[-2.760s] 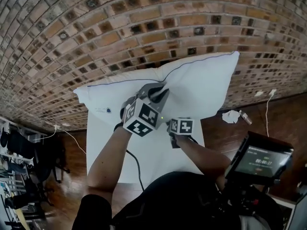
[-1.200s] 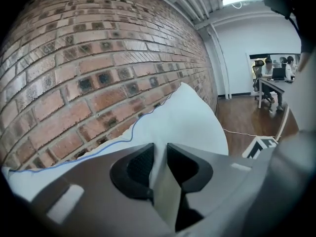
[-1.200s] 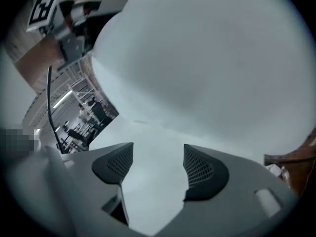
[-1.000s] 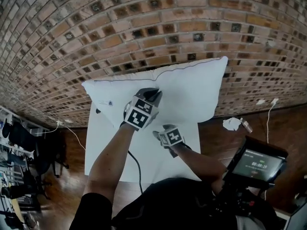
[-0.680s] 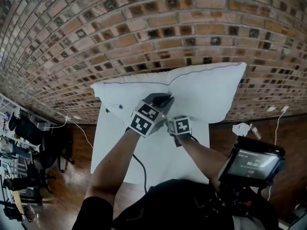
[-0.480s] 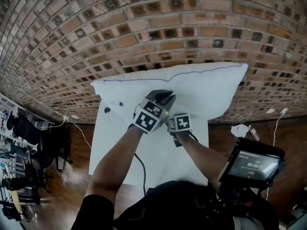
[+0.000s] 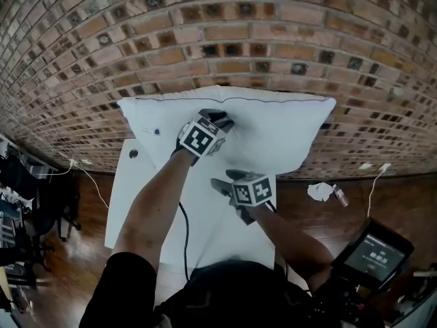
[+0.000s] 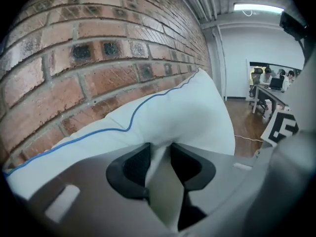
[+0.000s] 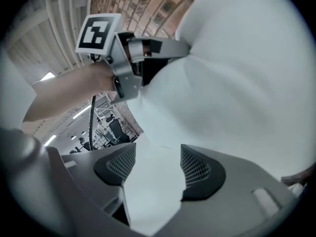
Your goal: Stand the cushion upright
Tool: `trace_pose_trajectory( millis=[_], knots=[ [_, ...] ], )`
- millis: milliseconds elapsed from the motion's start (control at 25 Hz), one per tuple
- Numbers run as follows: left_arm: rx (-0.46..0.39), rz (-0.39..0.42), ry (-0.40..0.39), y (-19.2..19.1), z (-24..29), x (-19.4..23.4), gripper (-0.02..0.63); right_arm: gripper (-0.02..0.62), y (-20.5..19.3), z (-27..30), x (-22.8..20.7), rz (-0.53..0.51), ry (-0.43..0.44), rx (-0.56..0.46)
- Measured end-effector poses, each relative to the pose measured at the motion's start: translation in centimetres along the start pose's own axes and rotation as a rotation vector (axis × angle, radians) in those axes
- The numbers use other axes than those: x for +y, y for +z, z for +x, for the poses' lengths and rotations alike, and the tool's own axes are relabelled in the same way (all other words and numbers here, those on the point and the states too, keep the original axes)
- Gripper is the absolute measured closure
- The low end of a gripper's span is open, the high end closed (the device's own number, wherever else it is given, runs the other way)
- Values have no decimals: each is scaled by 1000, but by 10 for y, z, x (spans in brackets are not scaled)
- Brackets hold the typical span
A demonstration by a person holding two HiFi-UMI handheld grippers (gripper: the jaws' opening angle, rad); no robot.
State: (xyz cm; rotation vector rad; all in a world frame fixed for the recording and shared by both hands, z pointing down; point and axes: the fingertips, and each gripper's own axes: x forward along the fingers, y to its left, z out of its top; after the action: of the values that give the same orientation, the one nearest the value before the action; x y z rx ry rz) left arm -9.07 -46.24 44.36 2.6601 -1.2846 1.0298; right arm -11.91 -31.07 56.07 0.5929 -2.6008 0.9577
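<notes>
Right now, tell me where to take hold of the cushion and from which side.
Probably take the cushion by its piped top edge near the middle, coming from the front, the table side. It leans against the brick wall, so the back is shut off, and its plump face offers little to pinch. The left gripper is there, jaws opening, fabric between them.

You've got the cushion (image 7: 273, 125) on the table (image 7: 130, 203), at its far edge, with the brick wall (image 7: 205, 39) right behind the cushion. Right of the cushion and lower, a crumpled wad (image 7: 319, 191) lies on the floor (image 7: 355, 210). Nearer you than the cushion, to its right, is a screen (image 7: 377, 253).
</notes>
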Motion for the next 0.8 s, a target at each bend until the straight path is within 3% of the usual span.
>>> trace_pose_trajectory(
  millis=[200,360,680,800],
  knots=[
    [-113,7,-26,6,-23,-25,480,304,1,-36,2,-180,-54,-9],
    [-202,-13,-13,14,-53,-32,452,302,-1,-48,-7,-100,-72,-18],
    [-286,-128,189,18,-117,-25,470,310,24,-74,-24,-114,-157,-72],
    [-301,-240,256,-1,-141,-33,477,325,28,-81,-24,-113,-161,-93]
  ],
)
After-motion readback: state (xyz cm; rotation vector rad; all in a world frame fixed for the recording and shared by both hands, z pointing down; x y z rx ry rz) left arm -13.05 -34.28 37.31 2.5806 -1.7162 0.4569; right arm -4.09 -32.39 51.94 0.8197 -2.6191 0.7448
